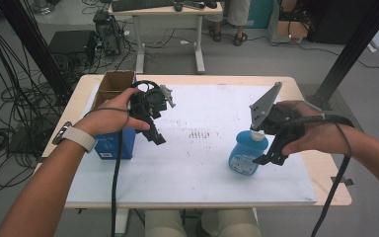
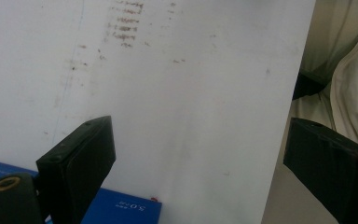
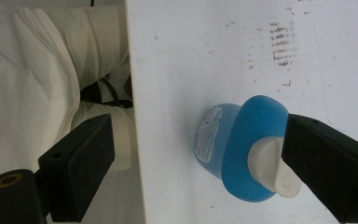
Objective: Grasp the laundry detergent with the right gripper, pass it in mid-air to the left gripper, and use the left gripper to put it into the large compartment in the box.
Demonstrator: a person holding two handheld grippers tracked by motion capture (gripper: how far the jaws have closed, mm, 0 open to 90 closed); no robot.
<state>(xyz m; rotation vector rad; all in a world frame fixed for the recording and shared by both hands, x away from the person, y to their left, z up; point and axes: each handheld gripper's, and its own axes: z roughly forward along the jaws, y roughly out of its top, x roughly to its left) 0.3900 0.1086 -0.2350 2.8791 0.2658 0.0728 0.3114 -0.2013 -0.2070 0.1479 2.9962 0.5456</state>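
Step in hand: approach to grasp. Right hand-held gripper [image 3: 200,154], jaws apart, nothing clamped; blue soap bottle [image 3: 235,144] upright on the surface [image 3: 205,56], just beneath its jaws, cap beside one jaw. Left hand-held gripper [image 1: 154,132], likewise unclenched, idle above blue box [image 1: 109,144]. Next, probably: centre jaws, close.

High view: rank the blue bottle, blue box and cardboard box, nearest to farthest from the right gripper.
1. Blue bottle, right beside the right gripper.
2. Blue box, across the table under the left hand.
3. Cardboard box, far left corner.
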